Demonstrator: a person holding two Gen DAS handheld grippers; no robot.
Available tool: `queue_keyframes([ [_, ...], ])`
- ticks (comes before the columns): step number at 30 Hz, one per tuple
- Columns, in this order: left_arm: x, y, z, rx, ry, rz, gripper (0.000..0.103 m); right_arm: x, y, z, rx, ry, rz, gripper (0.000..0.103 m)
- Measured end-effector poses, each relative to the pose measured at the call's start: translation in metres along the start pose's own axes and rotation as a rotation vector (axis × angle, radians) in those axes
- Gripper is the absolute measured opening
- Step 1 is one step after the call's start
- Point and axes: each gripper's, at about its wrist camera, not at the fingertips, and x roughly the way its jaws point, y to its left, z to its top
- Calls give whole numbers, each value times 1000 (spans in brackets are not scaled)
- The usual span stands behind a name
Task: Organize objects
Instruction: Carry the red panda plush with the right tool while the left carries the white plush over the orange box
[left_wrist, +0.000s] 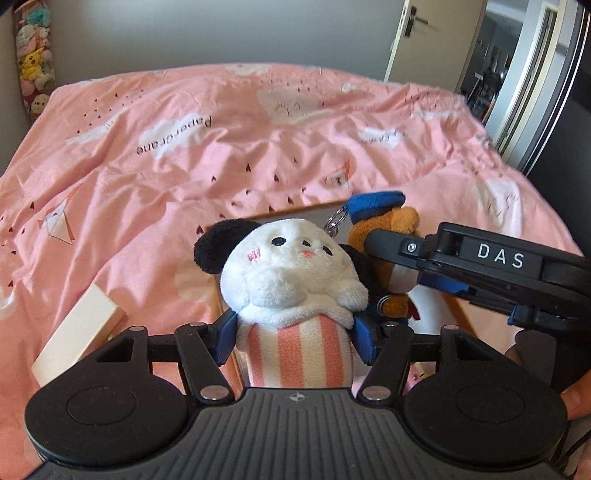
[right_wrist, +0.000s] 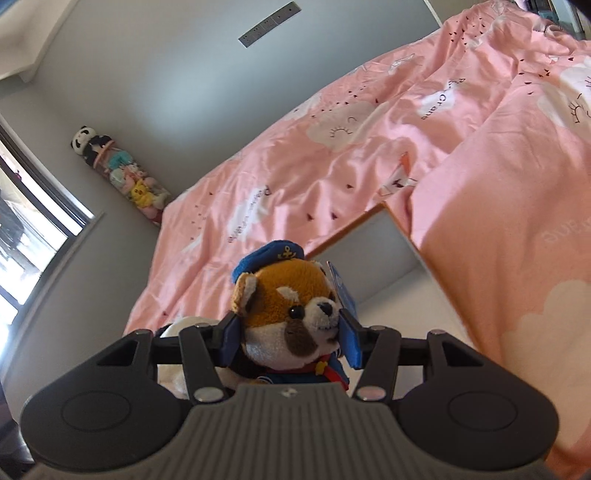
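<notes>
Left gripper (left_wrist: 293, 338): blue pads clamp the pink-and-white striped body of a white plush panda with black ears (left_wrist: 291, 273), held upright above the near edge of the pink patterned duvet (left_wrist: 221, 122). Right gripper (right_wrist: 290, 341): pads clamp the head of a brown plush dog in a blue sailor cap (right_wrist: 291, 299). The dog sits just right of the panda, touching it. A shallow wooden-rimmed tray (right_wrist: 384, 251) lies on the duvet beneath both toys. A pale wooden block (left_wrist: 79, 334) lies near left.
</notes>
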Motion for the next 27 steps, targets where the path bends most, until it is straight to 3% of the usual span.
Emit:
queue_keyframes([
  [9,47,-27,-10,161,124,139,71,34,-25,-13,-70,116,-93,56],
  [16,65,-41,-20,245,154,207,73,44,-21,-23,-188,158,-131,58],
  [20,74,-45,-22,264,220,187,77,51,-23,-26,-206,180,-135,59],
  [27,71,-44,-27,280,224,141,76,61,-28,-32,-214,248,-138,58],
])
